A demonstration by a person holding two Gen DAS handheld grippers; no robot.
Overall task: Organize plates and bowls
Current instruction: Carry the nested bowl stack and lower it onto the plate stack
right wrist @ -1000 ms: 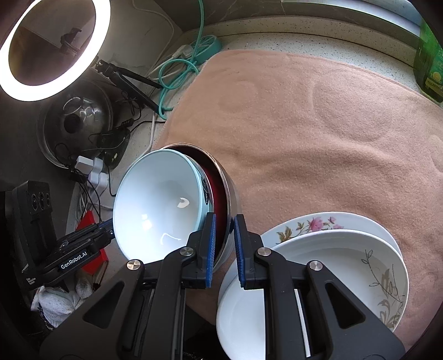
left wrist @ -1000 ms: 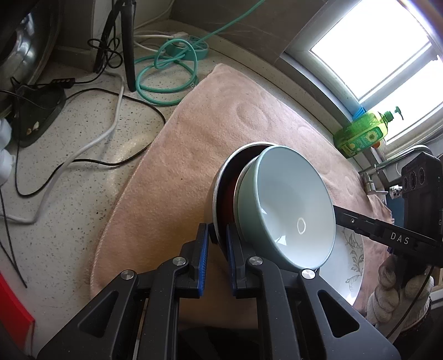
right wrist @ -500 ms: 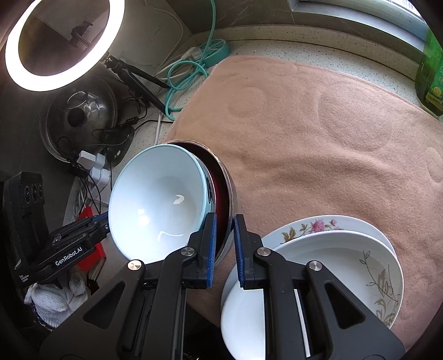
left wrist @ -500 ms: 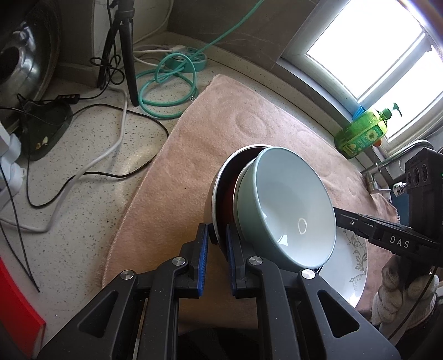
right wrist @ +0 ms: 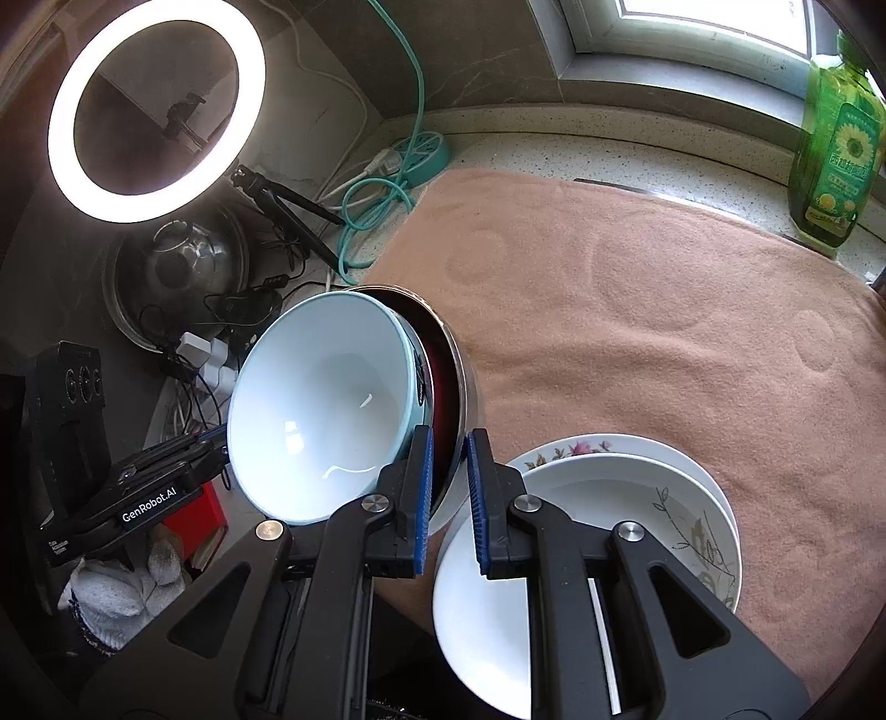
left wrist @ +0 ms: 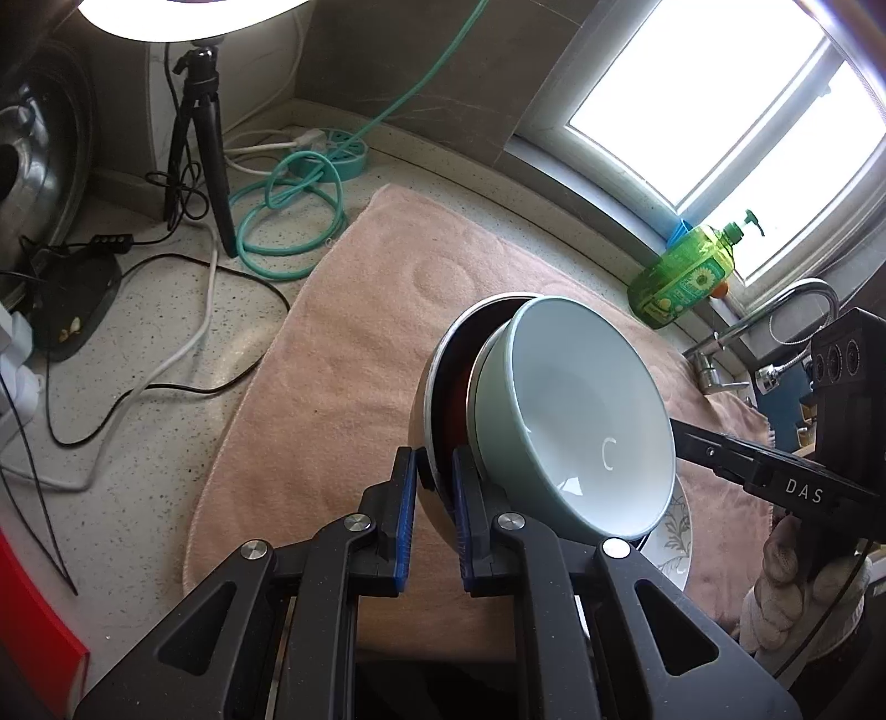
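Both tongs hold the nested bowls above the towel.
Left view: my left tongs (left wrist: pixel 433 490) clamp the metal bowl (left wrist: pixel 443 360) rim, blue bowl (left wrist: pixel 581 421) inside. Right view: my right tongs (right wrist: pixel 447 487) clamp the same rim, plates (right wrist: pixel 637 498) just beside on the towel (right wrist: pixel 637 310).

The stacked plates (left wrist: pixel 676 540) are mostly hidden behind the pale green bowl (left wrist: pixel 576 410). The red-lined metal bowl (right wrist: pixel 449 382) shows only a crescent. The ring light (left wrist: pixel 188 16) is cropped at the top.
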